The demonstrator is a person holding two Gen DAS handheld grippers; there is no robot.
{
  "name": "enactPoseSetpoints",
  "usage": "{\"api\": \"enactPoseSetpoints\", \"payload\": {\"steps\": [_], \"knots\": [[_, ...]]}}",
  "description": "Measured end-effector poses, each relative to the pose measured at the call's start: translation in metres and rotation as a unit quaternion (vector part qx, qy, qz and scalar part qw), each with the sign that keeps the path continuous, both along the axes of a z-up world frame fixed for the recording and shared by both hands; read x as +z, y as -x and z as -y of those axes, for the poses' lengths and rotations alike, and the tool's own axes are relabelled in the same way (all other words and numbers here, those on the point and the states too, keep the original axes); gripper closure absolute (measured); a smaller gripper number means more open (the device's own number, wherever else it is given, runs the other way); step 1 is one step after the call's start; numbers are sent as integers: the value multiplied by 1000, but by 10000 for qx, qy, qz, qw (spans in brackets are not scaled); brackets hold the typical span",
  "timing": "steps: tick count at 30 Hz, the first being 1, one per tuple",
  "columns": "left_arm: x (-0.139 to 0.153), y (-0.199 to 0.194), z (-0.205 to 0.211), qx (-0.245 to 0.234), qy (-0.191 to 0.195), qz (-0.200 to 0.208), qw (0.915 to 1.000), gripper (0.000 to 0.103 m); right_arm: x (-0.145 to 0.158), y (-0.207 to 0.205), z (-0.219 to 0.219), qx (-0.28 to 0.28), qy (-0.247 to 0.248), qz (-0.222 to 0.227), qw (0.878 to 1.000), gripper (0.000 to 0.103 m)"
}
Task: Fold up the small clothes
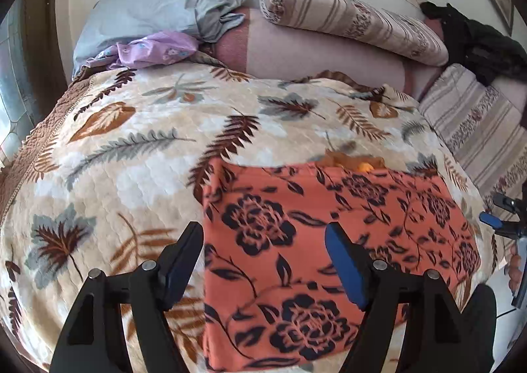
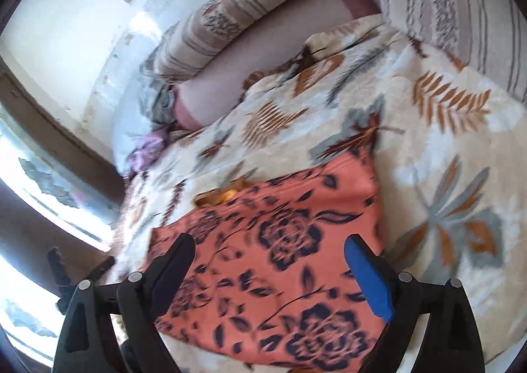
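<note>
You have one orange floral garment (image 1: 296, 241) lying flat on the leaf-patterned blanket (image 1: 131, 149) near the bed's front edge. Your left gripper (image 1: 263, 241) and right gripper (image 2: 270, 251) both hover over it, fingers spread, holding nothing. Two striped pillows (image 1: 355, 17) lie behind.

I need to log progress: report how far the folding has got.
Done: the orange floral garment lies flat as a tidy rectangle on the leaf-print blanket. In hand: nothing; left tool and right tool hover open over it. Left: possibly another fold; purple cloth unfolded.
</note>
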State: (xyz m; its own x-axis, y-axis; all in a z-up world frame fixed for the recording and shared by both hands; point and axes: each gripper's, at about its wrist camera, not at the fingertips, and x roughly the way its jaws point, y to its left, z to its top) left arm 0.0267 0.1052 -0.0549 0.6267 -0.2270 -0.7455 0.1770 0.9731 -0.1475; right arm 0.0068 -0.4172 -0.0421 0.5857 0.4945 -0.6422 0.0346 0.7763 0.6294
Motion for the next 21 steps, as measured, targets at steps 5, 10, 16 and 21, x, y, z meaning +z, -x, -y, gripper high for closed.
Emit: {"api": "enactPoseSetpoints", "payload": {"steps": [5,10,16,21], "knots": [[-77,12,4,356,-803,-1277,9879,23,-60,22,31,-907,-701,-905,9893,27],[-40,46,-9,655,-493,-597,9948,23,-9,55,13,-490,-682,-187,9963,19],[-70,41,-11,825,-674,-1307,9857,22,-77,81,15,-876,-1100,-1365,9806,20],[-15,50,2,843,-580,-367,9941,22,-49,109,12,-1081,-1320,-930,9809,18]]}}
